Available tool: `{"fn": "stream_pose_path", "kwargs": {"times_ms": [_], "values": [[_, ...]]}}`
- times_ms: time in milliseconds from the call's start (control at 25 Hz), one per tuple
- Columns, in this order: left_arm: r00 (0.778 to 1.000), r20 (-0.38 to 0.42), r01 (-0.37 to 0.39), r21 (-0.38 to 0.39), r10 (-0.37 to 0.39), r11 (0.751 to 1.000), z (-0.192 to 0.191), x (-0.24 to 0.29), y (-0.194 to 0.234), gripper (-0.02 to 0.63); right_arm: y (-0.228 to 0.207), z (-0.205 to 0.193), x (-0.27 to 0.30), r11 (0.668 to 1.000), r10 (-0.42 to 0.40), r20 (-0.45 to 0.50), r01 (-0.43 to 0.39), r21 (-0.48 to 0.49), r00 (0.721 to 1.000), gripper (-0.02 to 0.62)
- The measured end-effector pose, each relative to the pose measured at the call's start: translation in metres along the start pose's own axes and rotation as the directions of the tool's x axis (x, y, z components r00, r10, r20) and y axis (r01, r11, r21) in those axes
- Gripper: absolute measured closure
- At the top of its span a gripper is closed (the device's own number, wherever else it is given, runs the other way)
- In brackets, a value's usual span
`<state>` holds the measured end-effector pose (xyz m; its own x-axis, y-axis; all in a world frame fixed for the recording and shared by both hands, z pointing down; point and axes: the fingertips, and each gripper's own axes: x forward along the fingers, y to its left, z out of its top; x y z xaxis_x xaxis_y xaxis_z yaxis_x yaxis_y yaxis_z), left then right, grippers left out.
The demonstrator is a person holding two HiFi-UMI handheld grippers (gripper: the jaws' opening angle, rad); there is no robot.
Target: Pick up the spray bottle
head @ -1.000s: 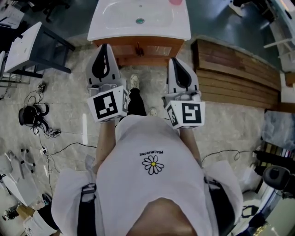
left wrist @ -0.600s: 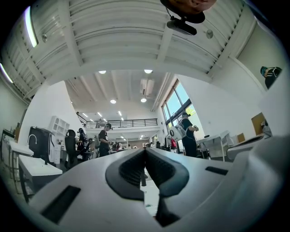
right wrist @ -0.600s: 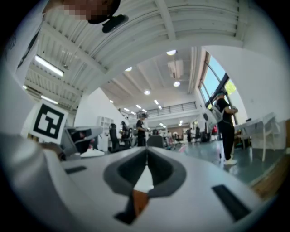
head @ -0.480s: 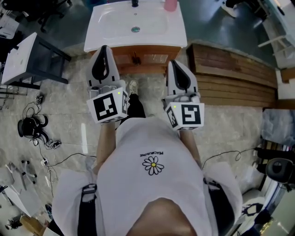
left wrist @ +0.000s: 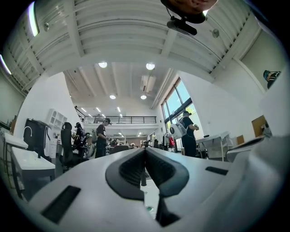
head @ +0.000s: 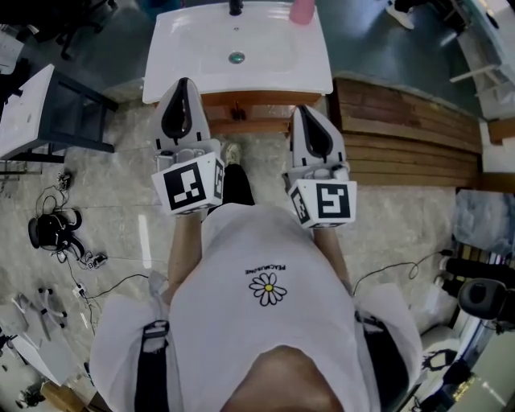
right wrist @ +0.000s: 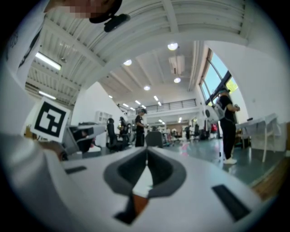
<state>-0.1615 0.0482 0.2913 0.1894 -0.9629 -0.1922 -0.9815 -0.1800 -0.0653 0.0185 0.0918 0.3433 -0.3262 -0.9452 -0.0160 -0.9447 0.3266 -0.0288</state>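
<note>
In the head view a white sink (head: 185, 68) on a wooden cabinet (head: 241, 109) lies just ahead. A pink object (head: 302, 10), cut off by the top edge, stands at the sink's back right, next to a black tap (head: 236, 6); I cannot tell whether it is the spray bottle. My left gripper (head: 183, 85) is shut and empty, its tip over the sink's front edge. My right gripper (head: 310, 111) is also shut and empty, beside the cabinet's right corner. The left gripper view shows the left gripper (left wrist: 145, 152) with jaws together, the right gripper view the right gripper (right wrist: 147, 152) likewise.
Wooden planks (head: 402, 133) lie on the floor to the right of the cabinet. A white table on a dark frame (head: 32, 105) stands at the left, with cables and a black headset (head: 52, 229) on the stone floor. People (left wrist: 100, 138) (right wrist: 225, 122) stand far off in the hall.
The sink has come closer and shows more fully in the head view; the tap and pink object have come into sight. Both grippers moved forward with the person, still shut.
</note>
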Motion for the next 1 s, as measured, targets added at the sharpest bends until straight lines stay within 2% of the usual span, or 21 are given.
{"fn": "stream_pose_path", "kwargs": {"times_ms": [320, 640, 1000], "values": [[1.000, 0.000, 0.025, -0.025, -0.025, 0.999, -0.019, 0.076, 0.033, 0.589, -0.004, -0.001, 0.082, 1.000, -0.012, -0.017, 0.011, -0.028, 1.000, 0.565], [0.999, -0.022, 0.045, -0.065, -0.047, 0.997, -0.032, 0.156, 0.075, 0.589, -0.014, 0.021, 0.176, 0.999, -0.035, -0.020, 0.035, -0.027, 0.999, 0.565], [0.996, 0.015, 0.088, -0.077, -0.088, 0.993, -0.035, 0.234, 0.117, 0.589, -0.028, 0.025, 0.241, 0.991, -0.127, -0.018, 0.126, -0.039, 0.992, 0.565]]}}
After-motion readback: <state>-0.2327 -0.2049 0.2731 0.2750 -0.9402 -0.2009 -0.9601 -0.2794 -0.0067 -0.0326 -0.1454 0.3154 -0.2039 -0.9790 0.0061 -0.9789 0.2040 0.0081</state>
